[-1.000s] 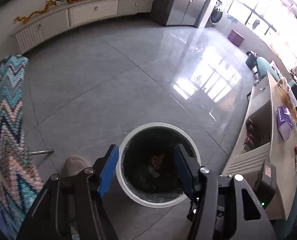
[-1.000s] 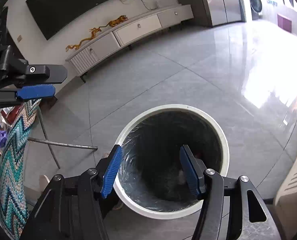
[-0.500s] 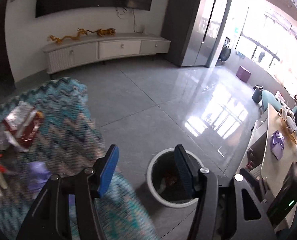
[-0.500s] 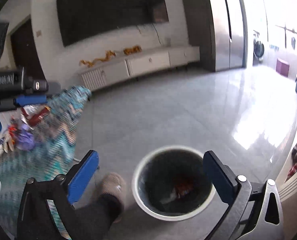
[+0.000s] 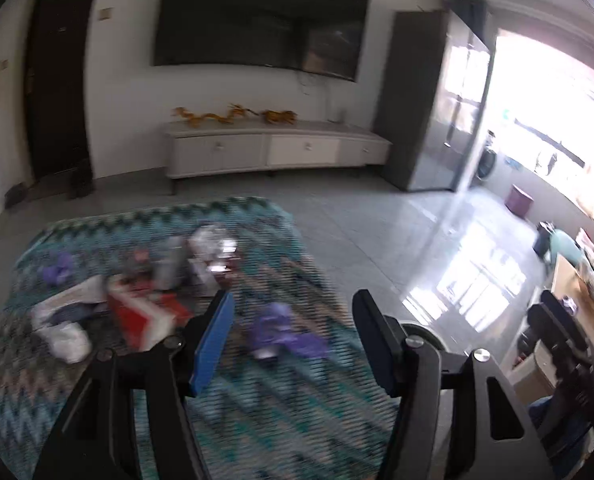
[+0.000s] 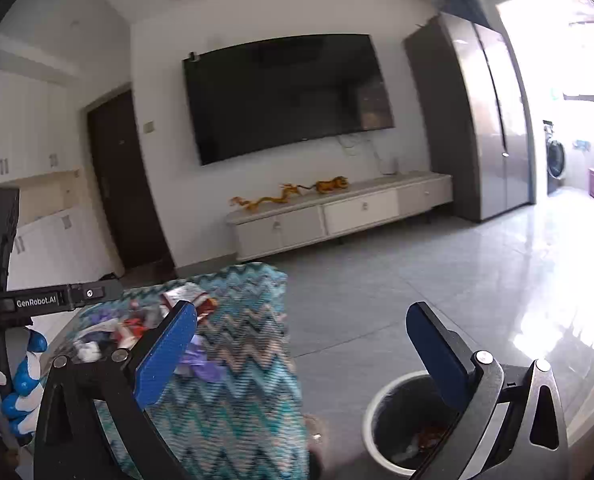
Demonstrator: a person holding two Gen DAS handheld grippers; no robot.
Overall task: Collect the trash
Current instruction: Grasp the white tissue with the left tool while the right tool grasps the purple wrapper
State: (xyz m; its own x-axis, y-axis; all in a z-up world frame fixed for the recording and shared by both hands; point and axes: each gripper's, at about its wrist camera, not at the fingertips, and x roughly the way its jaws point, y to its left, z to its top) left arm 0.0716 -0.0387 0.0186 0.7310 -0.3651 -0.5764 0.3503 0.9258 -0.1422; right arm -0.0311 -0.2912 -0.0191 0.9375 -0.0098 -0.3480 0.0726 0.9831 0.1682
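Note:
Trash lies on a table with a zigzag cloth (image 5: 257, 392): a purple crumpled piece (image 5: 285, 332), a red and white packet (image 5: 145, 316), white wrappers (image 5: 65, 336), a shiny foil wrapper (image 5: 213, 248) and another purple piece (image 5: 57, 270). My left gripper (image 5: 293, 340) is open and empty, above the purple piece. My right gripper (image 6: 301, 348) is open and empty, held between the table (image 6: 241, 400) and the white bin (image 6: 385, 420). The bin has a dark liner and red and white trash inside (image 6: 421, 440). The left view is blurred.
A grey tiled floor (image 6: 417, 300) stretches to a white TV cabinet (image 6: 337, 212) under a wall TV. A slippered foot (image 6: 317, 428) stands between table and bin. A desk with clutter (image 5: 577, 304) is at the far right. The other gripper shows at the left edge (image 6: 49, 300).
Both grippers have risen and swung from over the bin towards the table. The right jaws opened wider. The table's trash has come into view.

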